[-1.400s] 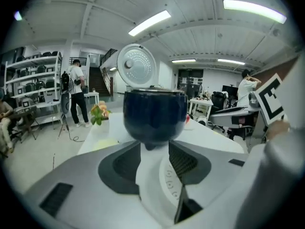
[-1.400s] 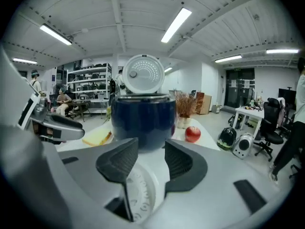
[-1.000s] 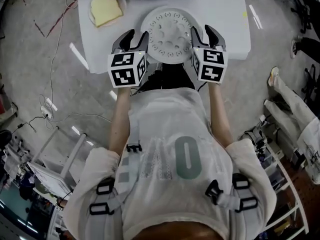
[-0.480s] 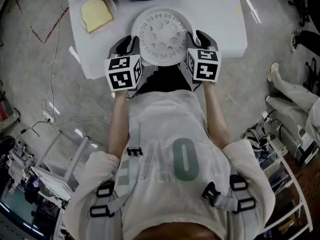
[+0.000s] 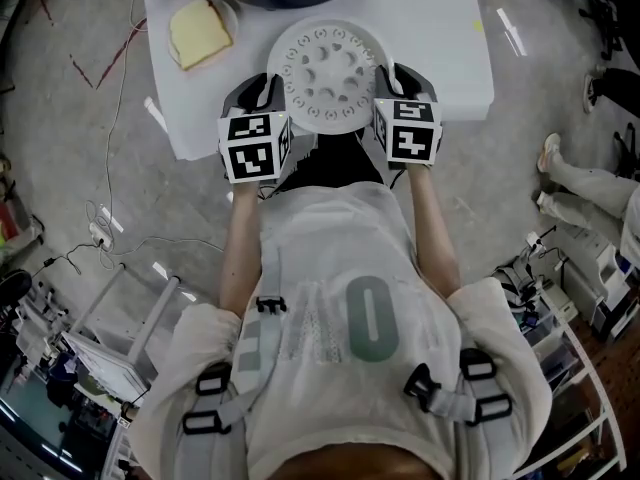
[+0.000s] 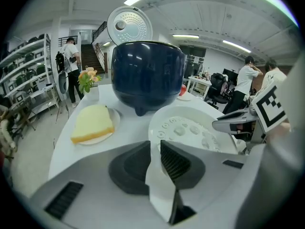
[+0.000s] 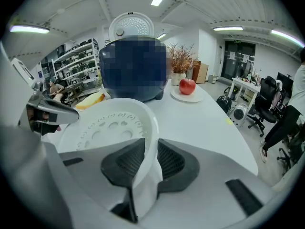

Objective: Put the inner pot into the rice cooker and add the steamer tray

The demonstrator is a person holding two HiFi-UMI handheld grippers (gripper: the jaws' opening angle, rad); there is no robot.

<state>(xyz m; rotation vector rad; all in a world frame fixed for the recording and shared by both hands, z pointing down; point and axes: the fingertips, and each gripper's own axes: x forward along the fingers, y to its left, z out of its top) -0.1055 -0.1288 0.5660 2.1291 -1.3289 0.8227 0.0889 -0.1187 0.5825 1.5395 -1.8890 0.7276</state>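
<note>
Two tongs, one tray. Head view: left tongs [image 5: 262,90] and right tongs [image 5: 405,76] flank the white round perforated plastic steamer tray [image 5: 328,68], which lies between them on the white tabletop [image 5: 440,38]. Both forearms reach forward, tongs angled down.

Left gripper view: jaws closing on the tray's rim, with the dark blue rice cooker [image 6: 147,75] just beyond, lid up.

Right gripper view: same deal, closing on the opposite rim.

I'd get both pinches firm, then lift level so it doesn't tip.
</note>
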